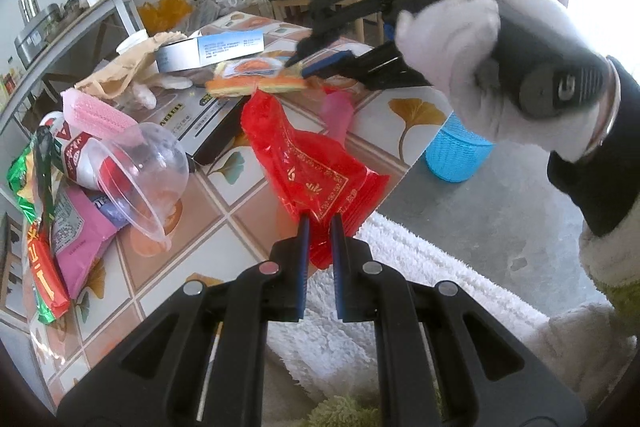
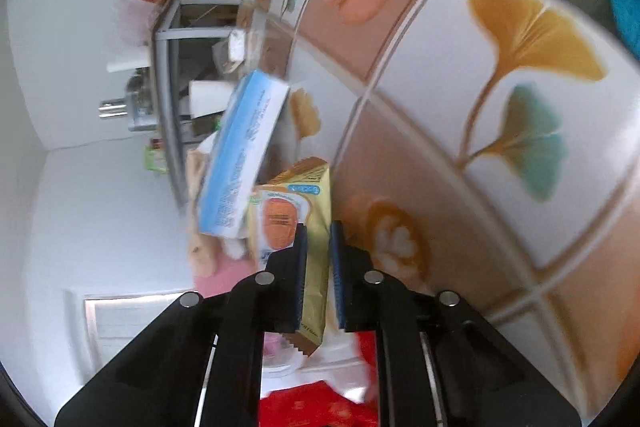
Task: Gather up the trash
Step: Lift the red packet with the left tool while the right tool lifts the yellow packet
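The left gripper [image 1: 320,223] is clenched on the edge of a red bag [image 1: 312,163] — the bag hangs forward from between its fingers, over the table [image 1: 404,119] edge. The right gripper [image 2: 318,231] grips a yellow snack packet [image 2: 308,227] between its pads, close above the table, near a blue-and-white box [image 2: 240,155].

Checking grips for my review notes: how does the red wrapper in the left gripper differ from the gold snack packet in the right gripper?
The red wrapper is crinkled and translucent; the gold snack packet is flat and opaque with an orange picture. The left gripper pinches the wrapper at one end, trailing over the table; the right gripper grips the packet mid-body. Both are held by shut jaws.
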{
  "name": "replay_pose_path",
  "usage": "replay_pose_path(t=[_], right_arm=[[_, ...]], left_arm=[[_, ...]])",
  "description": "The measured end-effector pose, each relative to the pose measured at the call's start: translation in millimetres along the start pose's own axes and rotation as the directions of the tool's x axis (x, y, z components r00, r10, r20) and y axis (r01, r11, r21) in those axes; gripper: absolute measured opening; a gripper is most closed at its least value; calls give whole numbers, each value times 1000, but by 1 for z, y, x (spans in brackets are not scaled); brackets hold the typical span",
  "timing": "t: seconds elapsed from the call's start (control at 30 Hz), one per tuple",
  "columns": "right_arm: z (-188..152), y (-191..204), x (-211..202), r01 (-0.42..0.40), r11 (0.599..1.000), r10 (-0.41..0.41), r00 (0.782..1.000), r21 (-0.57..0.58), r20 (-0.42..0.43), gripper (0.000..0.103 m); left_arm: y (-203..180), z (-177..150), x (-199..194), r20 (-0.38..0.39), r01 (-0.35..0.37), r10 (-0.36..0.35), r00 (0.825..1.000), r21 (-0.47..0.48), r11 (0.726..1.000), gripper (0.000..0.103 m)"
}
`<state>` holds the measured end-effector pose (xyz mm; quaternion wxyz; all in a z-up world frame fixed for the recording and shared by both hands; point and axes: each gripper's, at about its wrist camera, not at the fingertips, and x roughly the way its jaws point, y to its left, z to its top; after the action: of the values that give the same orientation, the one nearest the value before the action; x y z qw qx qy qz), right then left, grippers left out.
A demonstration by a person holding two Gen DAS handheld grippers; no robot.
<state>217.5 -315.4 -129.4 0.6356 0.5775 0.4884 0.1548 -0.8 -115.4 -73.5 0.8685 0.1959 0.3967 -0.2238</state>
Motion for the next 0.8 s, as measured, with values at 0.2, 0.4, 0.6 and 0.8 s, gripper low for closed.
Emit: replay_pose_path(t=[0.2, 0.4, 0.6, 0.8], right_arm=[[-12, 11, 0, -24, 1000, 24, 999, -10, -43, 48], [-22, 13, 3, -40, 998, 45, 992, 49, -117, 59], [-23, 14, 10, -37, 995, 45, 995, 94, -90, 52], [-22, 6, 17, -55, 988, 63, 997, 148, -50, 38]], left_arm=[[-2, -3, -1, 4, -1, 1, 1000, -4, 1000, 9], [-3, -3, -2, 6, -4, 4, 1000, -2, 1000, 9], [-5, -4, -3, 9, -12, 12, 1000, 2, 1000, 9], [-7, -4, -3, 10, -20, 20, 1000, 4, 1000, 9]])
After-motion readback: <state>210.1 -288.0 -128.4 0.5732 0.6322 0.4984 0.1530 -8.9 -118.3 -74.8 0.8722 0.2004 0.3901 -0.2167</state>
